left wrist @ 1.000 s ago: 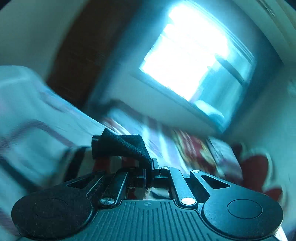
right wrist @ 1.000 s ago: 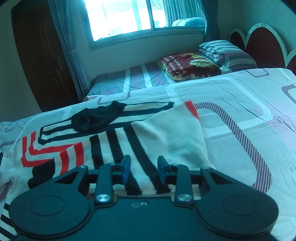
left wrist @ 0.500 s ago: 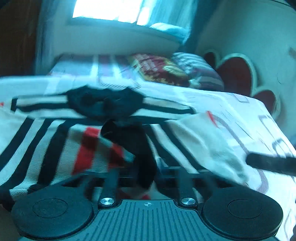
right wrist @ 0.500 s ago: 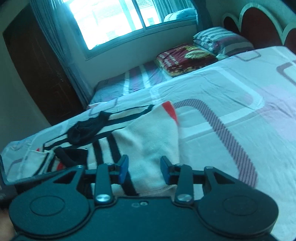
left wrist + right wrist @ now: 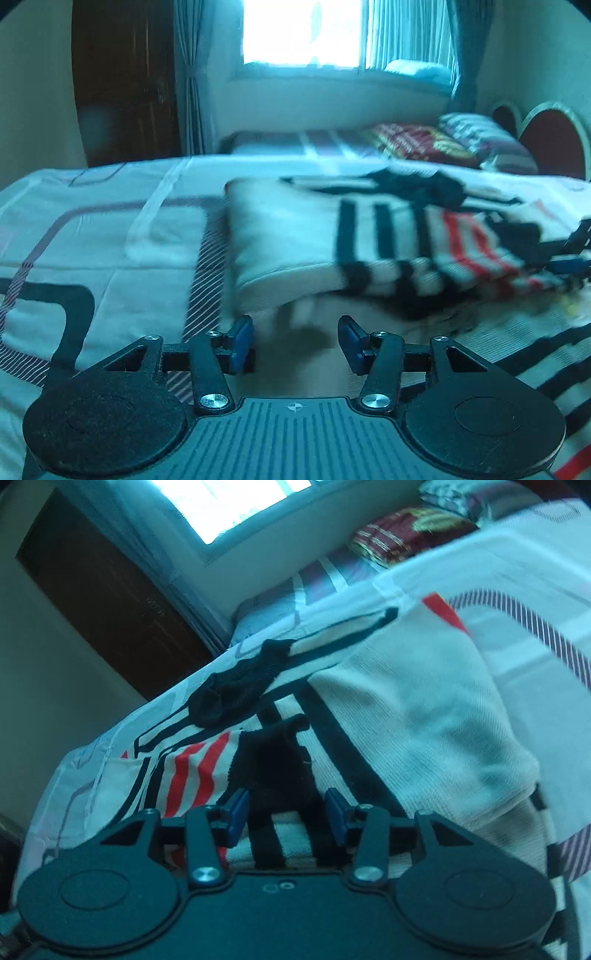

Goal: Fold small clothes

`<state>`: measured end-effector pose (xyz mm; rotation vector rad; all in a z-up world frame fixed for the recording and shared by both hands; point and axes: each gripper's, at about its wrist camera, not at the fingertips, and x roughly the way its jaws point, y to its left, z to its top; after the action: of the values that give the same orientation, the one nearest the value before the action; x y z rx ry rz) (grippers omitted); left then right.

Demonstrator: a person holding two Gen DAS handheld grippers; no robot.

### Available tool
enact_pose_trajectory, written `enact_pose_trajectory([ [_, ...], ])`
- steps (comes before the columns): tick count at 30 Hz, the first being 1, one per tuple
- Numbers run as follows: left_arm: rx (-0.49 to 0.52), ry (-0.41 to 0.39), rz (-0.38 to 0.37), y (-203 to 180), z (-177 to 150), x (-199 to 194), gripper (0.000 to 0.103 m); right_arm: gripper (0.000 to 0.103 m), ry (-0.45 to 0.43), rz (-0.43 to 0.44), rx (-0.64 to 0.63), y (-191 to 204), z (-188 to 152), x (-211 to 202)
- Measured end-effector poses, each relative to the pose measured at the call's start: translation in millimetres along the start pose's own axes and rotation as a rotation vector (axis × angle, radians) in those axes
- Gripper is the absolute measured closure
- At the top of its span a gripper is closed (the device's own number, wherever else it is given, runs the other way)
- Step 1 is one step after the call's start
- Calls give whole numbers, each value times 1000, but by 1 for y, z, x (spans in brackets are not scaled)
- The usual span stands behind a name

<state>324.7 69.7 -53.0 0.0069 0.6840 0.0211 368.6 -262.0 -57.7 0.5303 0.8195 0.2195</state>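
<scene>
Two grippers, both released, nothing gripped. Small black knit sock (image 5: 271,760) lies flat on the striped cream, black and red knit blanket (image 5: 413,709), at 12 o'clock just ahead of right gripper (image 5: 286,810), likely laid out for folding. Left gripper (image 5: 295,341) hangs over bedsheet (image 5: 92,229). Second crumpled black garment (image 5: 236,694) at 11 o'clock. No readable writing.

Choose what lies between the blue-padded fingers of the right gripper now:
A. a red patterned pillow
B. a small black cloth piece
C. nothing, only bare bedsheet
B: in the right wrist view, the small black cloth piece lies between the open right gripper fingers.
</scene>
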Motion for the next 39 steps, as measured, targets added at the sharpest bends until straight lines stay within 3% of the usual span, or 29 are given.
enact_pose_trajectory([
  [5, -32, -14, -1, 10, 0, 20, 52, 61, -29, -8, 65, -2, 6, 8],
  [6, -43, -17, -3, 12, 1, 23, 57, 60, -36, -8, 59, -1, 7, 8],
  [8, -65, -10, -17, 17, 4, 31, 60, 68, -41, -31, 37, 2, 7, 10],
  [10, -48, 3, -12, 15, 6, 40, 60, 94, -38, -51, 10, 5, 8, 15],
  [16, -58, -4, -20, 16, 2, 40, 60, 97, -176, -76, -98, 12, 18, -26],
  [21, -49, 12, -27, 16, 6, 39, 60, 97, -104, -123, -136, -1, 14, -24],
  [27, -31, 23, -40, 19, 8, 39, 60, 97, -168, -137, -196, 9, 6, -43],
  [30, -34, 27, -45, 19, 8, 40, 60, 101, -88, -234, -202, -4, 4, -19],
  [33, -27, 33, -65, 26, 7, 27, 60, 100, -78, -221, -175, -12, 5, -19],
  [36, -14, -49, -77, 33, 11, -5, 60, 96, -154, -187, -220, -4, 4, -42],
  [39, -15, -81, -153, 23, 27, -4, 60, 95, -182, -137, -278, 9, 3, -46],
])
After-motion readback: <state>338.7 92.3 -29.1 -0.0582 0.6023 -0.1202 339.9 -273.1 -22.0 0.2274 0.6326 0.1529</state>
